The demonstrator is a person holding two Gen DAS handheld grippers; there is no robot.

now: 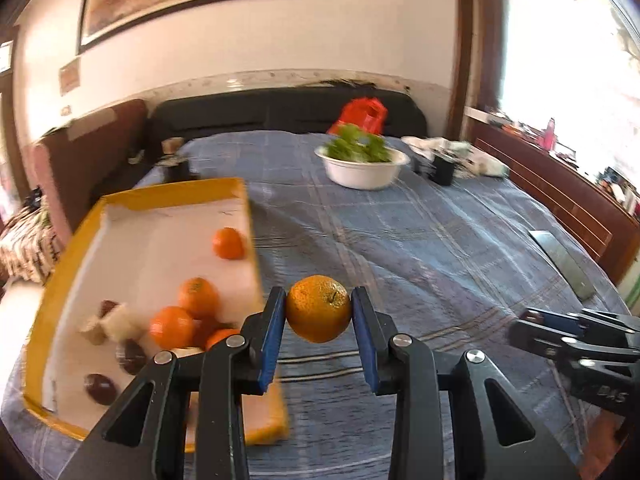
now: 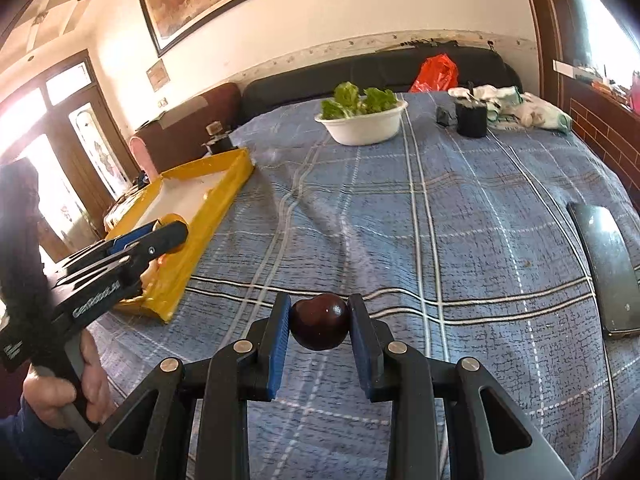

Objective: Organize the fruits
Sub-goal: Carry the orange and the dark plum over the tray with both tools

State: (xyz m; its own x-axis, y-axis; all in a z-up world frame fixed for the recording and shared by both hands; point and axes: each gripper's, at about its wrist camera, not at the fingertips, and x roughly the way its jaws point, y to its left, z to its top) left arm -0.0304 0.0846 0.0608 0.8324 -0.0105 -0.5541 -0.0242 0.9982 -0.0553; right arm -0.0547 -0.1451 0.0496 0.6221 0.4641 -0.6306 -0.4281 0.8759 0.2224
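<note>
**Two hand-held grippers, each clamped on one fruit above a blue checked cloth**

The left gripper (image 1: 319,309) has its two blue-padded fingers (image 1: 273,332) closed onto a small orange (image 1: 318,309), one pad pressing each side. The orange is round and bright, with a dimpled skin and a small dark stem mark facing the camera. It is lifted clear of the blue checked cloth (image 1: 420,248), just to the right of a yellow tray (image 1: 168,190).

The right gripper (image 2: 319,322) has its fingers (image 2: 279,340) closed the same way on a dark fruit (image 2: 319,322), a glossy, deep reddish-brown thing with a shallow dip at the top. It is held above the cloth too, well to the right of the tray.

The tray has a white floor. Inside it lie several more oranges (image 1: 228,243), some dark fruits (image 1: 100,389) and pale, blurred pieces near the close end.

Farther back on the cloth stands a white bowl (image 2: 362,126) of green leaves. A dark flat object (image 2: 608,268) lies at the right edge. A person's hand (image 2: 60,396) grips the handle of the left gripper.
</note>
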